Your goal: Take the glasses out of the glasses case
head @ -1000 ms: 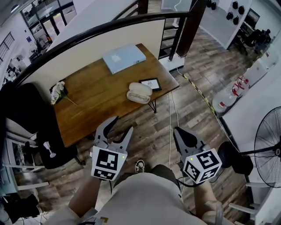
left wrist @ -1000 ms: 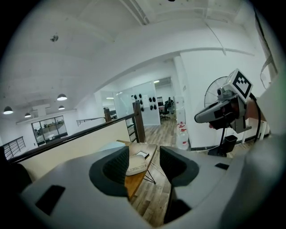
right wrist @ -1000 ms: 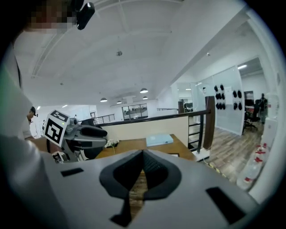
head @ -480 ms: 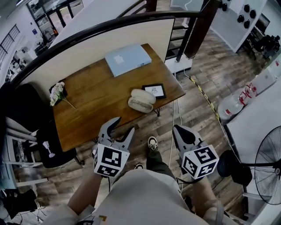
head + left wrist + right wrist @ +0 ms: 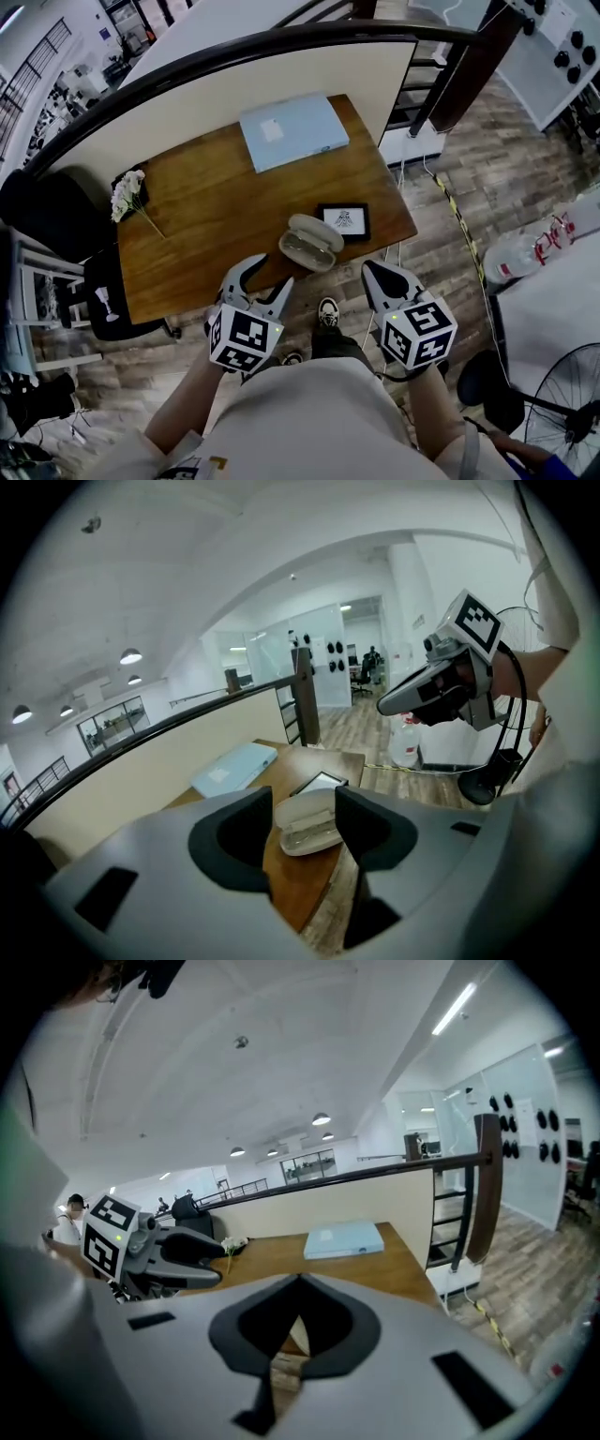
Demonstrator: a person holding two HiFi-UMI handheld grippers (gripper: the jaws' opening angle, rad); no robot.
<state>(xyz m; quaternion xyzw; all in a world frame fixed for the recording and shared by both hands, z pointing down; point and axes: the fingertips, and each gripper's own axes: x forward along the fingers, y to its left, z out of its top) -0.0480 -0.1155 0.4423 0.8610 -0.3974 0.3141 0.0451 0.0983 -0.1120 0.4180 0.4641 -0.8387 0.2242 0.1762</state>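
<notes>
A cream glasses case (image 5: 312,242) lies open near the front edge of the wooden table (image 5: 206,216). In the left gripper view the case (image 5: 307,822) shows between my jaws, some way ahead, with something pale lying in its lower half. My left gripper (image 5: 265,274) is open and empty, held just off the table's front edge, short of the case. To the right of it, over the floor, my right gripper (image 5: 371,270) is shut with nothing in it. The right gripper view shows its jaw tips (image 5: 300,1281) closed together and a sliver of the case (image 5: 297,1337) behind them.
A light blue flat box (image 5: 293,131) lies at the table's back, a small framed picture (image 5: 343,220) just right of the case, and white flowers (image 5: 125,195) at the left edge. A black chair (image 5: 47,216) stands left; a curved railing (image 5: 234,56) runs behind; water bottles (image 5: 548,244) stand right.
The person has stepped toward the table, so the case and table edge now sit much closer to both grippers. The left gripper stays open and the right shut.
</notes>
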